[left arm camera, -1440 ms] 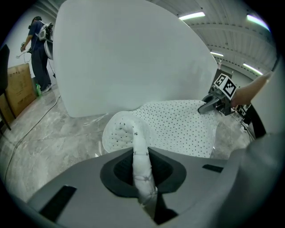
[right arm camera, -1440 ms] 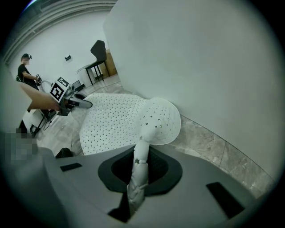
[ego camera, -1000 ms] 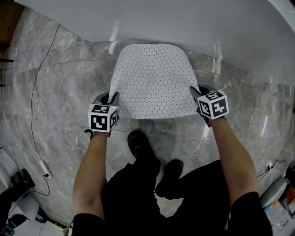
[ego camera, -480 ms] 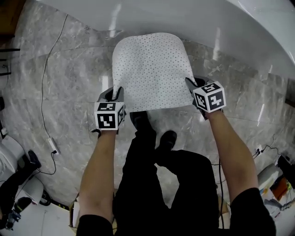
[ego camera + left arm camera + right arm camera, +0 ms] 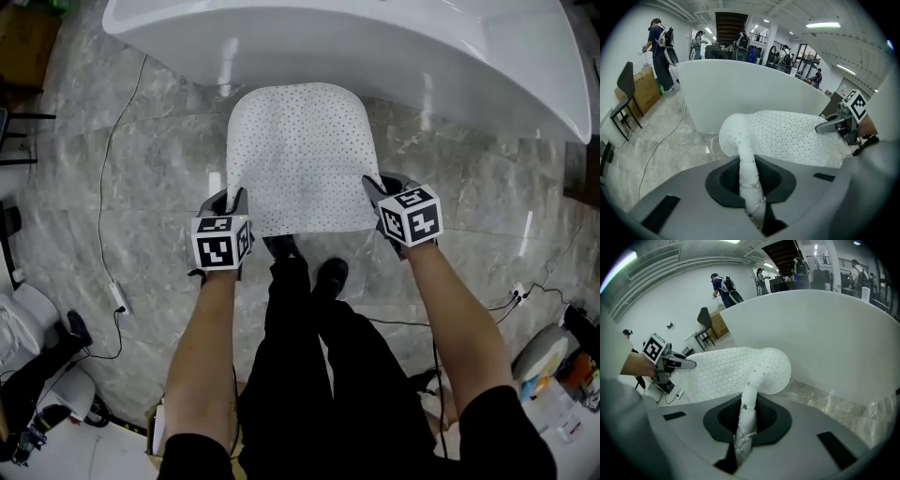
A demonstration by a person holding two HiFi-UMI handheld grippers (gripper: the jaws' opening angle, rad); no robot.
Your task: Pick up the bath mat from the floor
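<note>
Bath mat (image 5: 298, 155) is pinched at its 2 near corners, with the left gripper (image 5: 232, 200) and right gripper (image 5: 374, 187) each clamped tight on a bunched edge. It is spread between them just in front of the white bathtub (image 5: 375, 42). The pick-up looks mostly done, but I cannot tell whether the edge nearest the bathtub has cleared the floor (image 5: 122, 178), so raising it fully clear probably remains.
</note>
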